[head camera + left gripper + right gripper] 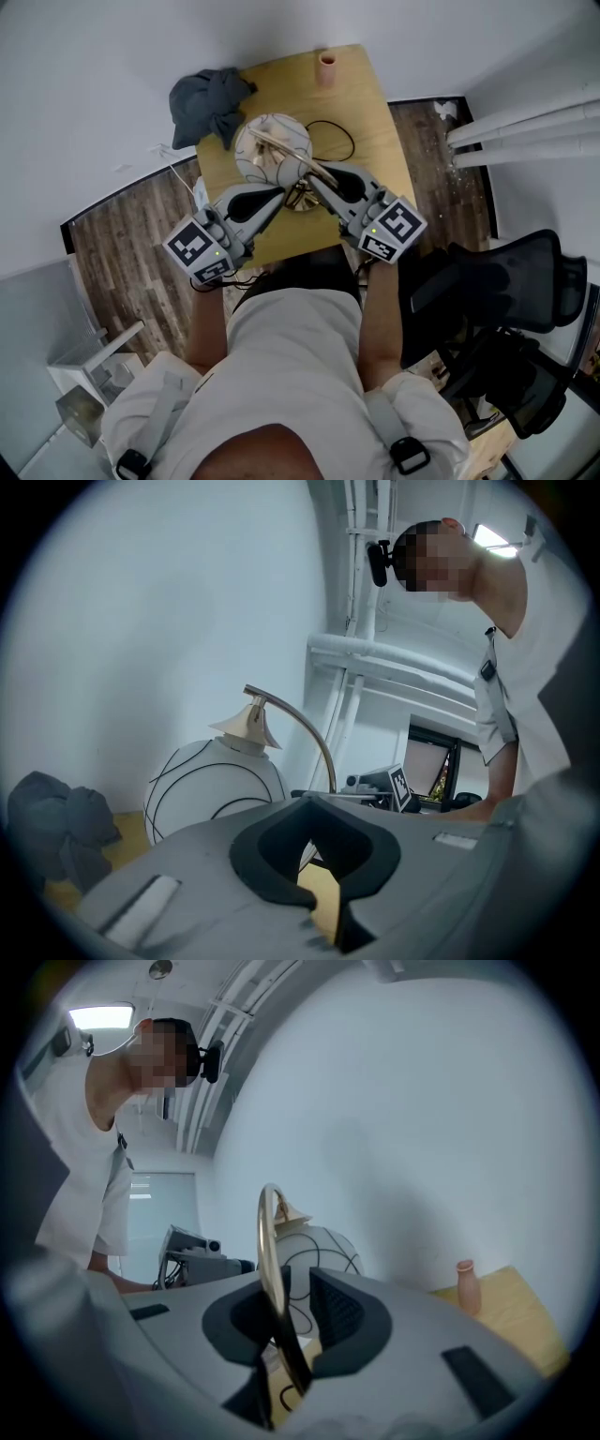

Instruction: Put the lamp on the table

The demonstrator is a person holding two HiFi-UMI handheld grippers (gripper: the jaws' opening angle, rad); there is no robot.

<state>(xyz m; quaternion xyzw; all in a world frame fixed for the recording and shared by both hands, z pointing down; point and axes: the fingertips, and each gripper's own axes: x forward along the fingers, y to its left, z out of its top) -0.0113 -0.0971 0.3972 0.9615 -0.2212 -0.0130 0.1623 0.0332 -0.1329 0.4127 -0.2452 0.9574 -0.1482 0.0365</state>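
The lamp stands on the wooden table (370, 112): a white globe shade (270, 148) with black wire lines, a brass arched stem (302, 167) and a brass base (302, 200). My right gripper (314, 180) reaches in from the right. In the right gripper view its jaws (291, 1335) stand a little apart around the stem (272, 1269), with a gap on the right side, so it is open. My left gripper (281, 195) points at the base from the left and is shut on nothing; in its own view (319, 892) the globe (211, 785) rises just beyond.
A grey cloth (208, 103) lies over the table's far left corner. A small pink vase (326, 68) stands at the far edge, and the lamp's black cord (333, 136) loops beside the globe. A black office chair (506, 300) and white pipes (525, 131) are at the right.
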